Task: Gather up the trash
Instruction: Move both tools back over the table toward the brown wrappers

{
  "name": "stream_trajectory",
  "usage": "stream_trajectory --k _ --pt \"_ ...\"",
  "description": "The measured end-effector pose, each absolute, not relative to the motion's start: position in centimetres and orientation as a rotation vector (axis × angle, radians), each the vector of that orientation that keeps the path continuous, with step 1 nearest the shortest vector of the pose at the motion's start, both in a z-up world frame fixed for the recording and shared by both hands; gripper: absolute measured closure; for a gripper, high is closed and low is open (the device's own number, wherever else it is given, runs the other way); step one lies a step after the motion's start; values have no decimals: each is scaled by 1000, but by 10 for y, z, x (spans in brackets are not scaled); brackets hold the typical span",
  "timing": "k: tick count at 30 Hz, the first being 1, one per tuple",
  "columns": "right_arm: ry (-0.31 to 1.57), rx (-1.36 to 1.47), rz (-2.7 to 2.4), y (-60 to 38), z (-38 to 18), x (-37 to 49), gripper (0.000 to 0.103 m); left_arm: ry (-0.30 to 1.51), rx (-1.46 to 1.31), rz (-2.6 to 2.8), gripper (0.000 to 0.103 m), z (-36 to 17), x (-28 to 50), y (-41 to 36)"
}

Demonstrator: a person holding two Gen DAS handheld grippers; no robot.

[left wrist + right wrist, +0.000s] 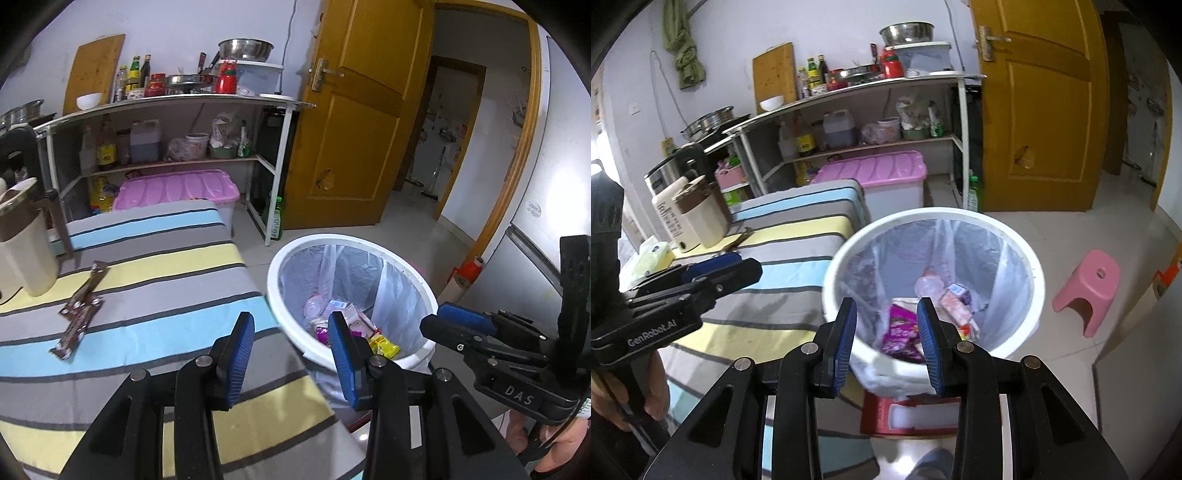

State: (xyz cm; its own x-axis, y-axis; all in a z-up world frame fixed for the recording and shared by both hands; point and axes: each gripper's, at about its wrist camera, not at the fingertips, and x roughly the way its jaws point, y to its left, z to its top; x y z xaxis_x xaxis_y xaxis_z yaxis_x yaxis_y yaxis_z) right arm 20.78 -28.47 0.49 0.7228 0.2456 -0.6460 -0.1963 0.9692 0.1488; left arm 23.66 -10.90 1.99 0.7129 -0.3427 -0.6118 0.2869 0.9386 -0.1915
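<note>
I am finding the left hand-held gripper (291,354) spread and carrying nothing, its blue pads hanging over the near rim of the white trash bin (424,284), between the bin and the striped bench (155,266). The right hand-held gripper (886,345) is likewise spread and empty, poised above the same near rim. Both are sitting beside the bin's mouth, which I am reading as a drop position: the lined bin is standing on the floor tight against the bench's edge, presumably so litter can go straight in.

Inside the bin I am seeing a purple packet (899,334), a yellow packet (384,345) and pale packaging lying on the liner's bottom.

The remaining trash, as I judge it, is the pair of brown wrappers (79,310) lying flat on the bench, well to the left of the bin as the left wrist view gives it. They are overlapping, each long and narrow, their long axes running diagonally: near ends pointing toward the camera, far ends pointing toward the beige appliance (26,254) further left of the bin. I am judging them still to be collected.

A pink stool (1087,291) is standing on the floor on the bin's right side, well apart from it.

A grip across the wrappers' narrow width would seem the likeliest approach.
</note>
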Motion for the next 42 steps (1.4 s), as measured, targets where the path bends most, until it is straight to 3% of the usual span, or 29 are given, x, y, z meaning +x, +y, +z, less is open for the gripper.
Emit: stream_trajectory --k 42 --pt "710 -6 452 -186 9 190 67 693 -161 -119 62 12 181 15"
